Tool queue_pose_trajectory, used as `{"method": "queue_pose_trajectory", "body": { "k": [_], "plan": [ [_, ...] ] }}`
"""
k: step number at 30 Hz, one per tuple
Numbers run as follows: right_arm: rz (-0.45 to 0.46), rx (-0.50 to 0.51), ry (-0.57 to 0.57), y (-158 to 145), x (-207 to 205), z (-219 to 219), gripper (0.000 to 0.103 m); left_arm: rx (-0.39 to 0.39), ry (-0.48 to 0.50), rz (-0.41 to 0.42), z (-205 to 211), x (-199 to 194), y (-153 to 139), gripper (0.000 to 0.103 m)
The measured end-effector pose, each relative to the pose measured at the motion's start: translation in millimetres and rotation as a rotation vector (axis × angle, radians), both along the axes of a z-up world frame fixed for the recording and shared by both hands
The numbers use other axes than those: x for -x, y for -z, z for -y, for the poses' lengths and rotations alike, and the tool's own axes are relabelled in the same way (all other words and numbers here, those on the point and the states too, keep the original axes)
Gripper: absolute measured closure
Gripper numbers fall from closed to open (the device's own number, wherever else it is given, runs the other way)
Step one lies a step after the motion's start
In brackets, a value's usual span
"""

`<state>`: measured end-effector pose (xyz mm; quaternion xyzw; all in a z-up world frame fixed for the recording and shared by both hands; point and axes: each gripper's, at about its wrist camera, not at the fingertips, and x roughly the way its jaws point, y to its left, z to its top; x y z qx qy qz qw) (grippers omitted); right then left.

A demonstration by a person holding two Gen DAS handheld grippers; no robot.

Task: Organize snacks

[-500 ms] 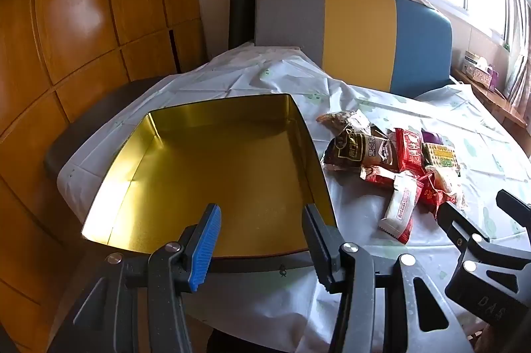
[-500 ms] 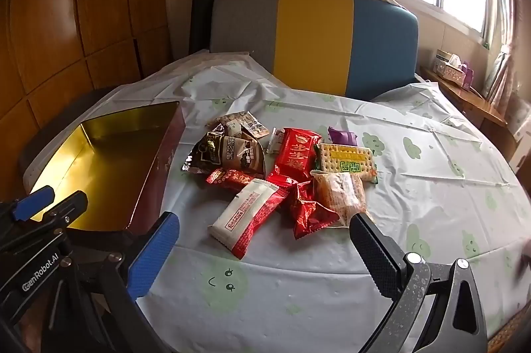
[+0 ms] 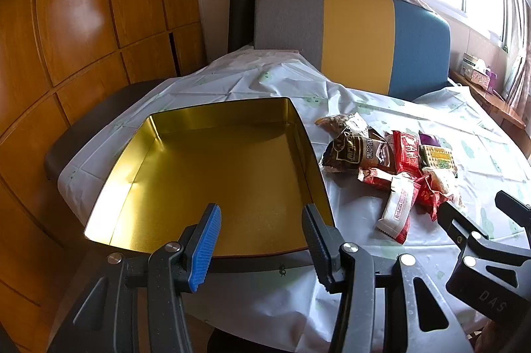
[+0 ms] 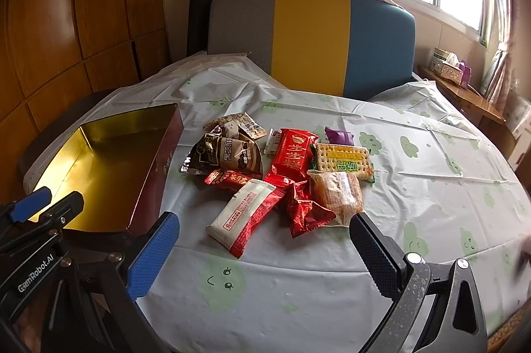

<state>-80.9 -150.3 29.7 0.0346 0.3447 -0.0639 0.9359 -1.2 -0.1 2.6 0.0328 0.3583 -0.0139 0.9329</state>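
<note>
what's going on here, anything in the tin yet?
Nothing yet. A person holds a claw in each hand over a table covered with a white cloth. The left claw hangs open over the near edge of the gold tin, which has nothing in it. The right claw is wide open, just short of the pile of snacks lying beside the tin; the closest is a white and red packet. Neither claw holds anything.

Table (image 4: 431,187) under a white cloth (image 4: 298,270)
Gold tin (image 4: 109,160) at nine o'clock; snack pile (image 4: 285,174) at centre, just beside it.
</note>
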Motion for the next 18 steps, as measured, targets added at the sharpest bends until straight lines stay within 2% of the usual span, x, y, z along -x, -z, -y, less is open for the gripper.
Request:
{"method": "queue_pose_trajectory", "body": {
  "k": [18],
  "plan": [
    [-0.003, -0.02, 0.01, 3.1, -0.7, 6.4, 0.0, -0.005, 0.013, -0.004, 3.3, 2.2, -1.7, 0.052]
  ]
}}
